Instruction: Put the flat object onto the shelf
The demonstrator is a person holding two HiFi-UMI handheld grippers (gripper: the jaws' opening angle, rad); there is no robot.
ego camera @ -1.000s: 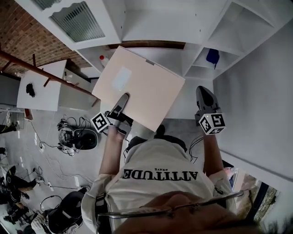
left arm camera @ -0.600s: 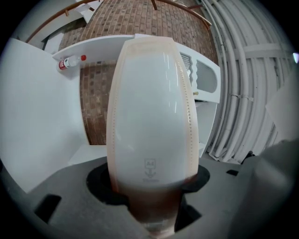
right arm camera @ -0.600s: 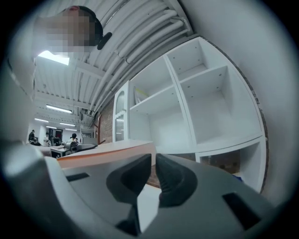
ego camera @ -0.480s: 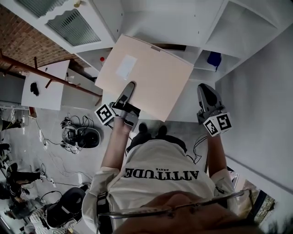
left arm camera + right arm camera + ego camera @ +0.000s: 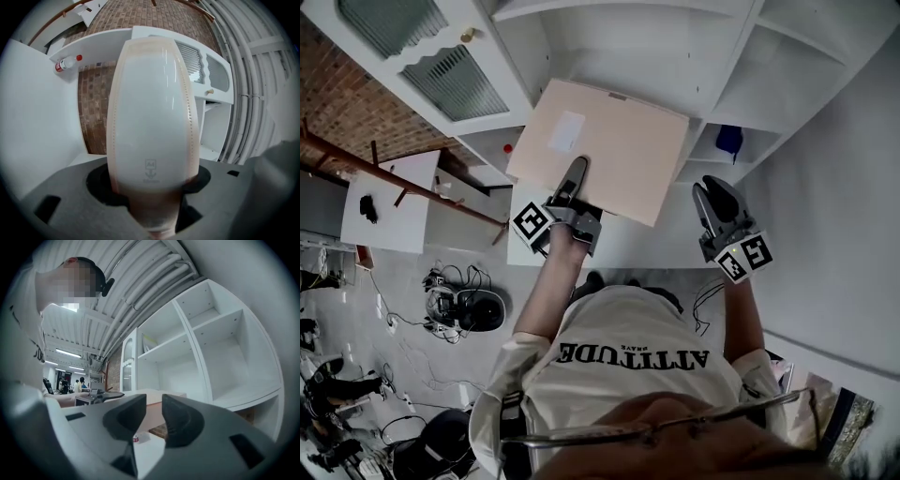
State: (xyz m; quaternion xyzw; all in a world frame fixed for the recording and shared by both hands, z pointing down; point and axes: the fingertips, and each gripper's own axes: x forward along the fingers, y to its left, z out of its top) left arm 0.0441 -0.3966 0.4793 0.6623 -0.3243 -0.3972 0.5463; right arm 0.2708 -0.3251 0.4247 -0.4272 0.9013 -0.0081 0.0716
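Middle bay's open, side cubbies aren't
Wide shelf bay (image 5: 628, 42) has room; blue thing (image 5: 729, 139) blocks the right cubby, a bottle (image 5: 508, 148) sits in the left one.

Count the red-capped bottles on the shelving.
1. The red-capped bottle sits in the low shelf compartment, just left of the held flat object; that object may hide others.
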